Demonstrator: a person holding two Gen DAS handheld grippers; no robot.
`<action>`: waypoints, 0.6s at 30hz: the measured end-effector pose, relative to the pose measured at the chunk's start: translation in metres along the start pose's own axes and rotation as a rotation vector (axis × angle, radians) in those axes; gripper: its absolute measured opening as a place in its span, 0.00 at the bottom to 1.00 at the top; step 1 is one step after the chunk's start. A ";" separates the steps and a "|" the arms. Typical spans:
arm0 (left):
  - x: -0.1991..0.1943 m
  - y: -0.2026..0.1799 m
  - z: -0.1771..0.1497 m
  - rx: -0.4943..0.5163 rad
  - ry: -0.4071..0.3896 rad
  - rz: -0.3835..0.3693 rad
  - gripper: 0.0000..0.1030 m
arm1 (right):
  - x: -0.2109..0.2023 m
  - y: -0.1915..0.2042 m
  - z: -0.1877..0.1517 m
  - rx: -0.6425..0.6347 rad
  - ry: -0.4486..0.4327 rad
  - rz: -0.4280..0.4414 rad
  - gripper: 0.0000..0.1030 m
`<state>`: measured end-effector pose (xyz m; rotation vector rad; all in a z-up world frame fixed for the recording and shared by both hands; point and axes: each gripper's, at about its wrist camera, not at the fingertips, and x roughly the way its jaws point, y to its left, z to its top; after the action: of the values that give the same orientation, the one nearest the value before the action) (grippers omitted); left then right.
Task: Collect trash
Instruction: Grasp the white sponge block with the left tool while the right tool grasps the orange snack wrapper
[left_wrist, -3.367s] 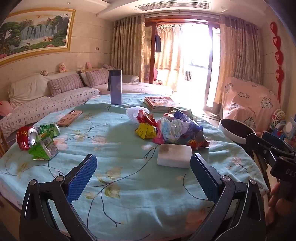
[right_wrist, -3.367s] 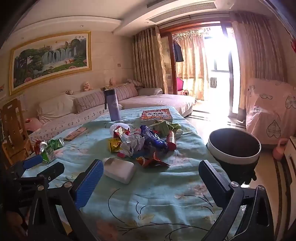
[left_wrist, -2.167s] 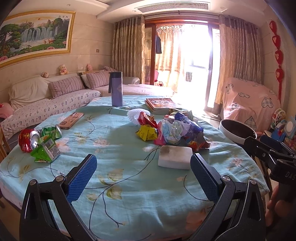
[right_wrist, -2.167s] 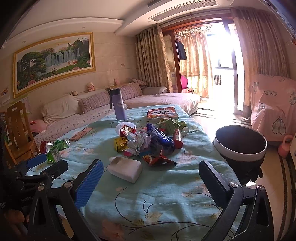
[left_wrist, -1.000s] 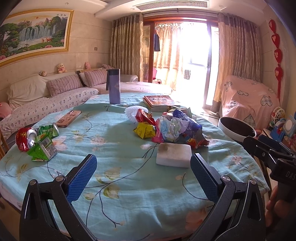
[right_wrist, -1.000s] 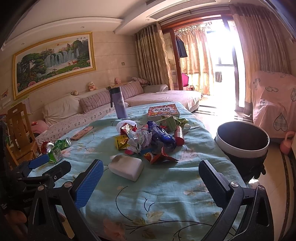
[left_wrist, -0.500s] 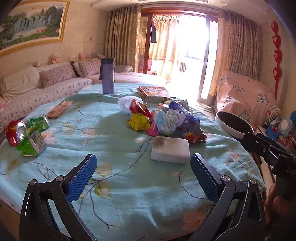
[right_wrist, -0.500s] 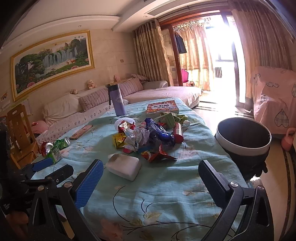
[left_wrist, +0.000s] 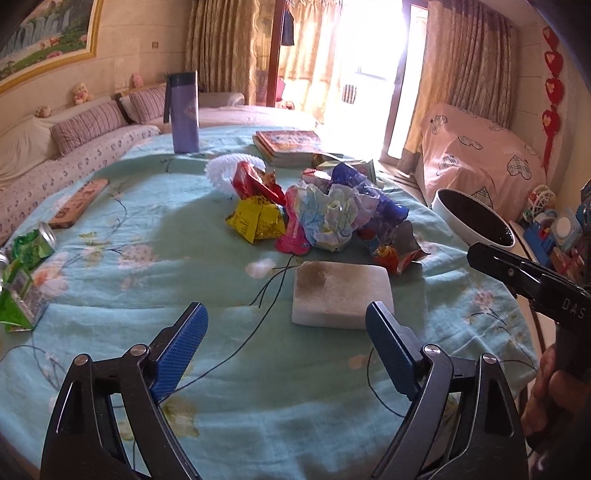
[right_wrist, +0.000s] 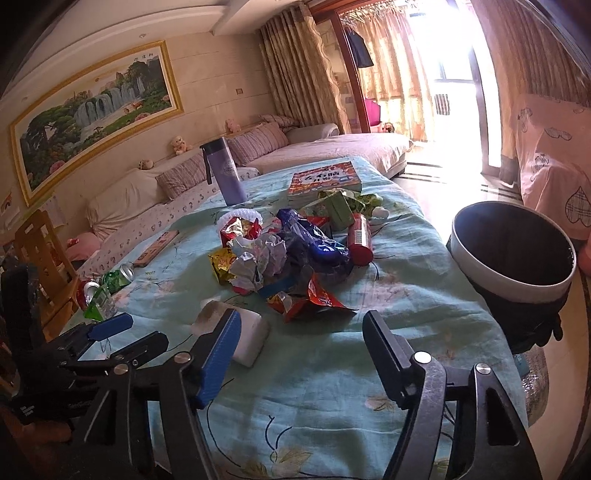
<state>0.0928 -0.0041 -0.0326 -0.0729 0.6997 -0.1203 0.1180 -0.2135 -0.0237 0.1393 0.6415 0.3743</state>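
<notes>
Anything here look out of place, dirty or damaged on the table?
Yes. Crumpled snack wrappers are heaped mid-table on the turquoise floral tablecloth, crushed green drink cans lie at its left edge, and the white rectangular sponge block has a brown stain at one corner.

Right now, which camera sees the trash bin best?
The right wrist view: the bin shows whole beside the table, its dark inside open to see. The left wrist view catches only part of its white rim past the table's far edge.

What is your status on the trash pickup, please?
Left gripper and right gripper both closing, nothing between the jaws. Wrapper pile untouched on table; bin waiting beside it. White sponge lies before the pile.
</notes>
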 end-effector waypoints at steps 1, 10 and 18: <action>0.004 0.002 0.001 -0.007 0.012 -0.014 0.87 | 0.006 -0.001 0.002 0.004 0.012 0.003 0.61; 0.046 0.002 0.015 -0.006 0.128 -0.099 0.80 | 0.054 -0.005 0.022 0.001 0.090 0.017 0.49; 0.057 -0.015 0.021 0.048 0.159 -0.184 0.43 | 0.081 -0.026 0.010 0.036 0.180 0.030 0.05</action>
<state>0.1478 -0.0256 -0.0513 -0.0825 0.8479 -0.3215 0.1910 -0.2068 -0.0671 0.1502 0.8249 0.4070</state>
